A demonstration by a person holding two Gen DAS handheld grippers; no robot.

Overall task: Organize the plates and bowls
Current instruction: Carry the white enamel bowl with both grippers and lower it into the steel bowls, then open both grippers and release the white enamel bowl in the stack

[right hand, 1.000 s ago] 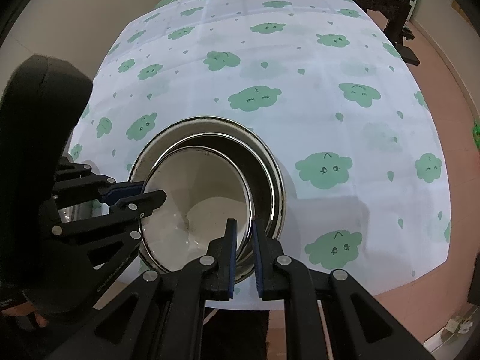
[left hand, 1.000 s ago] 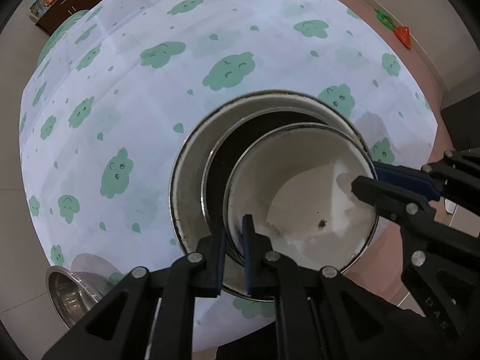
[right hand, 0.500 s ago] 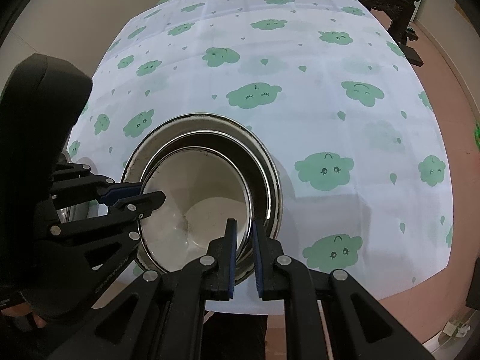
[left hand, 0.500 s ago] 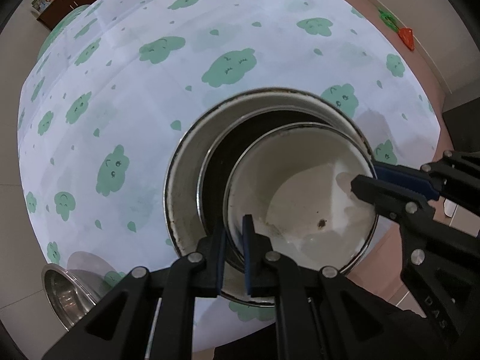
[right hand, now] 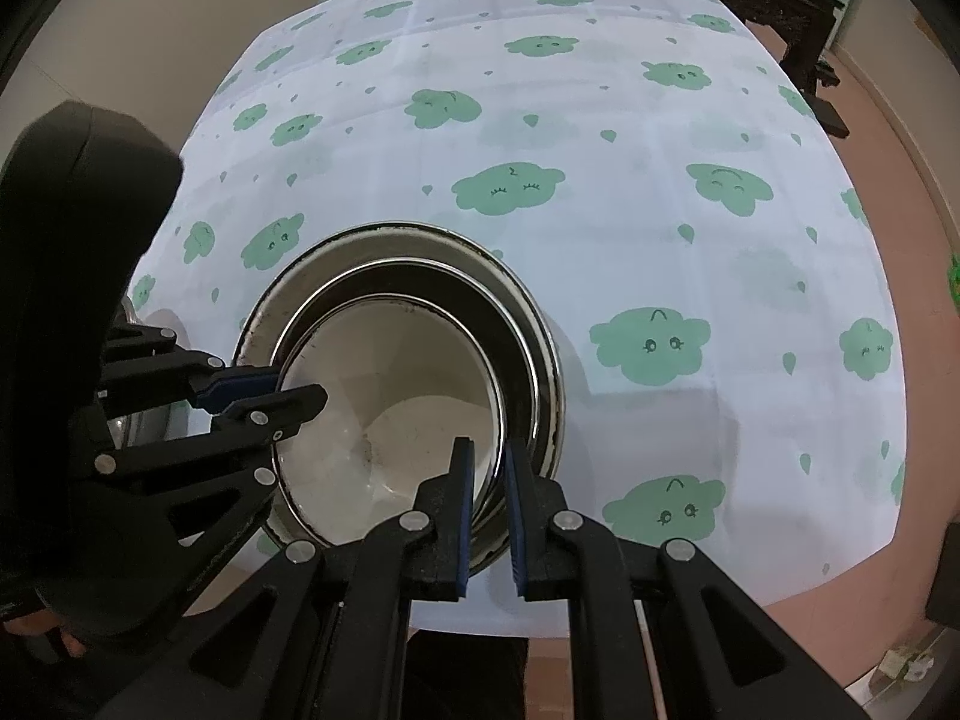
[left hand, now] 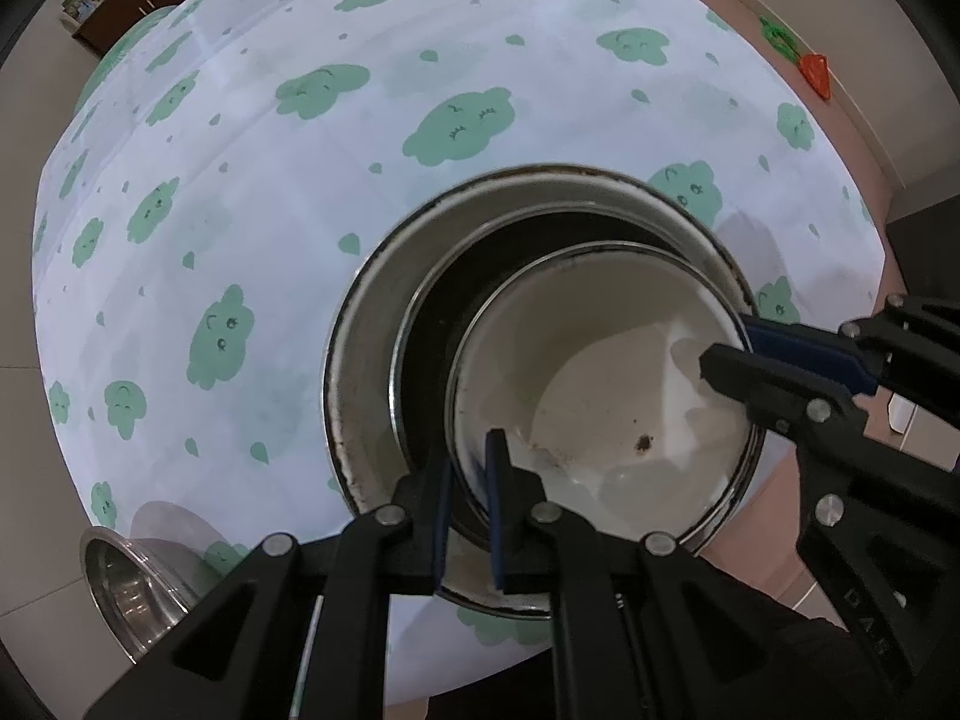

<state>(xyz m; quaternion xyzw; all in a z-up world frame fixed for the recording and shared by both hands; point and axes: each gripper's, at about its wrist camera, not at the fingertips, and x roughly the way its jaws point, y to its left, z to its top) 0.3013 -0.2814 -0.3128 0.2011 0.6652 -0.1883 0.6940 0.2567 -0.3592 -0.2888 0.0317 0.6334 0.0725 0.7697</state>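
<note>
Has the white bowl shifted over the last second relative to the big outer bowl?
Yes: the white bowl, pinched by both claws, has edged toward the outer bowl's far rim, narrowing that dark gap.

A bowl (left hand: 606, 396) sits nested inside a pot (left hand: 360, 360) on the table (left hand: 300, 180).

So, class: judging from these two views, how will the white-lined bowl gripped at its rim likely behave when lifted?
The white-lined bowl looks like rigid enamelled metal, so it probably won't flex. Its glossy rim may slip between the left gripper and right gripper. Held on opposite sides, it could tilt.
</note>
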